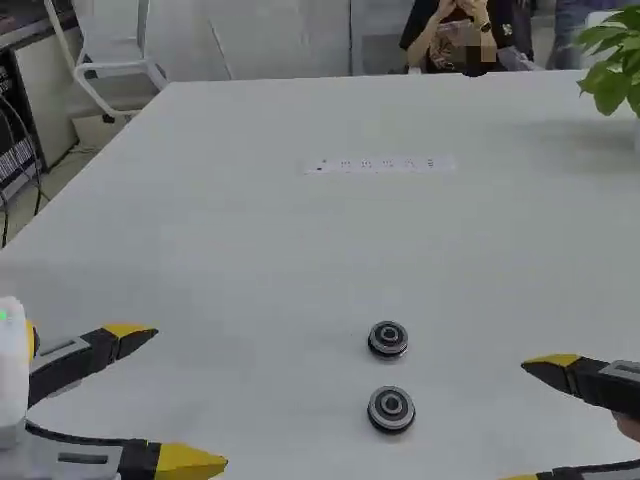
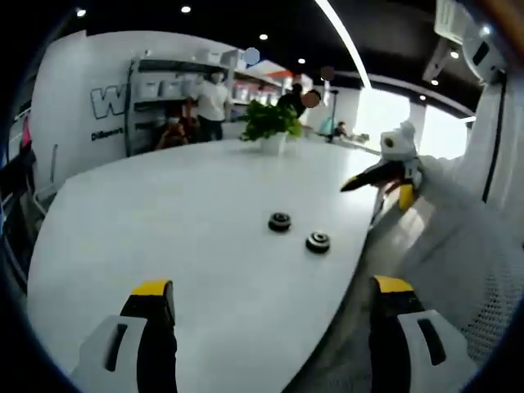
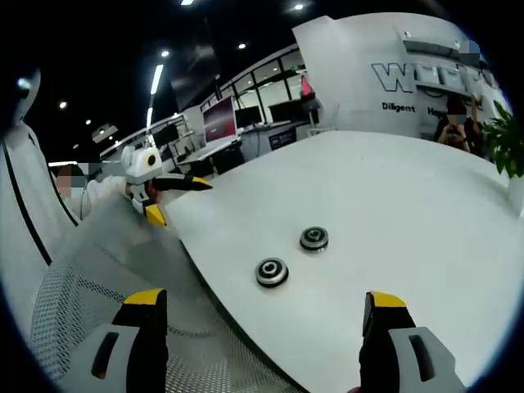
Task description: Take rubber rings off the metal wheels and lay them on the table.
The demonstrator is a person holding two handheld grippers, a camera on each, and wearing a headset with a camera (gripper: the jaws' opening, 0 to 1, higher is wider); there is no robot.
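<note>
Two small metal wheels, each with a dark rubber ring around it, lie flat on the white table: the far wheel and the near wheel. They also appear in the left gripper view and the right gripper view. My left gripper is open at the lower left, well apart from the wheels. On the lower right my right gripper is open too, with nothing between its jaws.
A socket strip is set into the table's middle. A green plant stands at the far right. A white chair and a seated person are beyond the far edge. The wheels lie close to the near edge.
</note>
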